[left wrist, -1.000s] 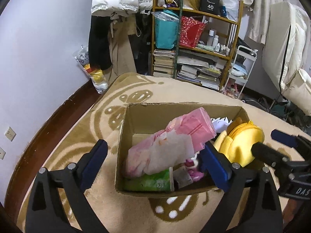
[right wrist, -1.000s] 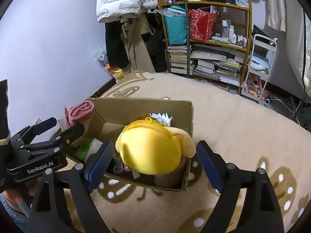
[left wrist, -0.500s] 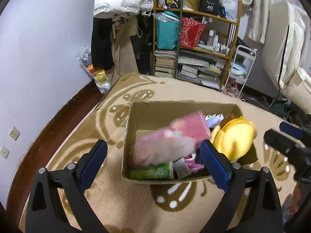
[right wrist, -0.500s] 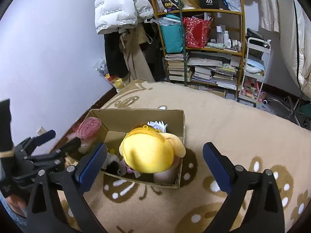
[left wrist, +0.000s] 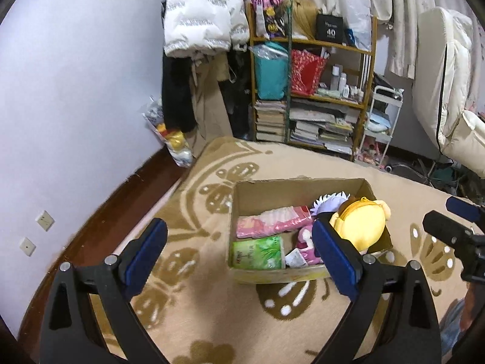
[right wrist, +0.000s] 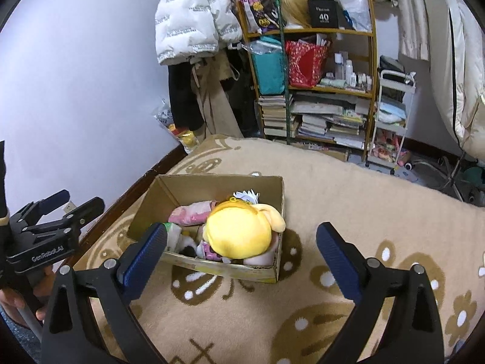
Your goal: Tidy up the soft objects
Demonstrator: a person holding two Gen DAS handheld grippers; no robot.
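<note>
A cardboard box (left wrist: 272,189) (right wrist: 283,200) sits on the beige rug. In it lie a pink soft pack (left wrist: 272,223) (right wrist: 191,214), a green tissue pack (left wrist: 257,254), a yellow plush (left wrist: 360,224) (right wrist: 239,232) at its right end and a white spiky toy (left wrist: 329,201). My left gripper (left wrist: 239,256) is open and empty, above the rug in front of the box. My right gripper (right wrist: 241,256) is open and empty, raised in front of the box; it also shows in the left wrist view (left wrist: 454,227). The left gripper shows at the left of the right wrist view (right wrist: 63,209).
The beige patterned rug (right wrist: 348,212) covers the floor, with dark wood floor (left wrist: 106,215) along the white wall at left. A cluttered shelf (left wrist: 312,91), hanging coats (left wrist: 197,30), a white trolley (right wrist: 391,121) and a cream mattress (left wrist: 448,91) stand behind.
Both grippers have pulled back and up from the box. The pink pack, earlier raised by the left gripper's fingers, now lies flat in the box. The yellow plush rests in the box.
</note>
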